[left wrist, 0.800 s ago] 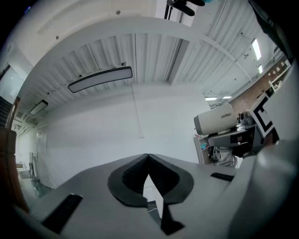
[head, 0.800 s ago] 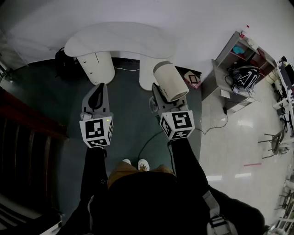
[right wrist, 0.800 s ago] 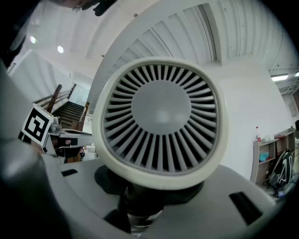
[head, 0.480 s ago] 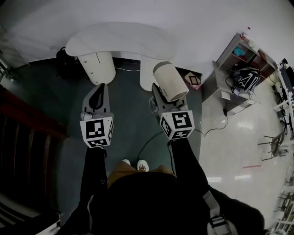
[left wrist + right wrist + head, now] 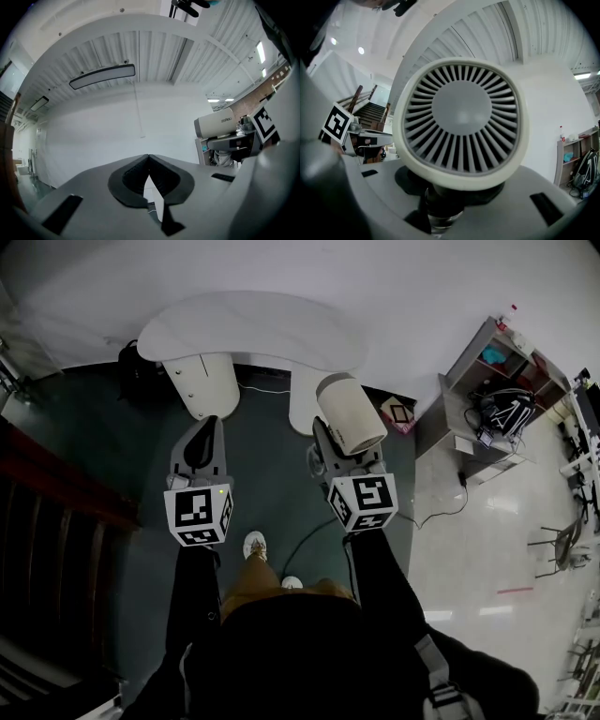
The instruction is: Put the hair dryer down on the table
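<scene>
While the hair dryer (image 5: 352, 412) is off any surface, the right tool (image 5: 330, 448) has it clenched by the handle. The right gripper view shows the handle running down between the two jaws, with the round intake grille (image 5: 461, 115) facing the camera. The pale barrel stands above the jaws, and its long axis points away from the person, angled slightly to the right.

The left tool (image 5: 201, 435) is closed on nothing, its tips meeting (left gripper view confirms, only wall beyond them). It hangs level with the right one, well apart from the dryer.

Key relation: the white curved tabletop (image 5: 246, 322) lies straight ahead of both tools and beyond them. In the head view the dryer's muzzle overlaps the right pedestal leg (image 5: 305, 409), just short of the near edge. Relative height cannot be read from this angle.

Judgement: set-down not yet started. The right hand has to carry the dryer forward over the edge, then lay the barrel on its side before letting go (left not needed).
</scene>
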Action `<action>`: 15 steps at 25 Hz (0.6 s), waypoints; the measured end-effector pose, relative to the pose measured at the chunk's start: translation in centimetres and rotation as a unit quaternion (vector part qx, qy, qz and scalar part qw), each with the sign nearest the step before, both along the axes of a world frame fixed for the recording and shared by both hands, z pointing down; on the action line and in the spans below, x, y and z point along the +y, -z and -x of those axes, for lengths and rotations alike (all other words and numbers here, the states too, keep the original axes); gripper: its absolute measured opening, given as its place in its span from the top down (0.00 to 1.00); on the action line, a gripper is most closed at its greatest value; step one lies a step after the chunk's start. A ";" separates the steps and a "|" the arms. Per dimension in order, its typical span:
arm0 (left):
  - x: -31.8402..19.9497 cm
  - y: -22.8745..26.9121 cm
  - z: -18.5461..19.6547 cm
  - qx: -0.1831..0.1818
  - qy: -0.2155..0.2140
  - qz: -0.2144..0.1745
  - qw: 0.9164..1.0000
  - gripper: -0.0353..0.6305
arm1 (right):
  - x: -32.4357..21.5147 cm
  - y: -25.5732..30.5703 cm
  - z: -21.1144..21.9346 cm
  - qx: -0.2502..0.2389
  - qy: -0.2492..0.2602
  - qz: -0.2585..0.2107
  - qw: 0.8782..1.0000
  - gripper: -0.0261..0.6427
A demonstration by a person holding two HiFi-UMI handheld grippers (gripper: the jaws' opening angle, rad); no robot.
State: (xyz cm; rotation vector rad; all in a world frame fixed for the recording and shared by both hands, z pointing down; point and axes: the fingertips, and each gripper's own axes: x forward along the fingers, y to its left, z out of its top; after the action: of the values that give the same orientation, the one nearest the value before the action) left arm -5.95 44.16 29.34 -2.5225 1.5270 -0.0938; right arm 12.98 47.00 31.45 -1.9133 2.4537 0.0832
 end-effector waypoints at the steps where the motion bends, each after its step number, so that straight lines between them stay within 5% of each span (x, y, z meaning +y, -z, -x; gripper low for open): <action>1: -0.6 -0.1 0.0 0.002 -0.001 0.000 1.000 0.92 | -0.5 -0.1 0.1 0.001 0.000 0.001 1.000 0.68; 15: -15.9 0.4 0.3 0.012 -0.022 -0.017 1.000 0.92 | -14.7 -1.1 0.9 0.003 -0.018 0.002 1.000 0.68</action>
State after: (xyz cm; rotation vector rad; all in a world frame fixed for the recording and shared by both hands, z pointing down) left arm -6.29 28.21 28.95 -2.5379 1.4683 -0.0328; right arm 12.04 32.32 32.53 -1.9633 2.4247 0.0838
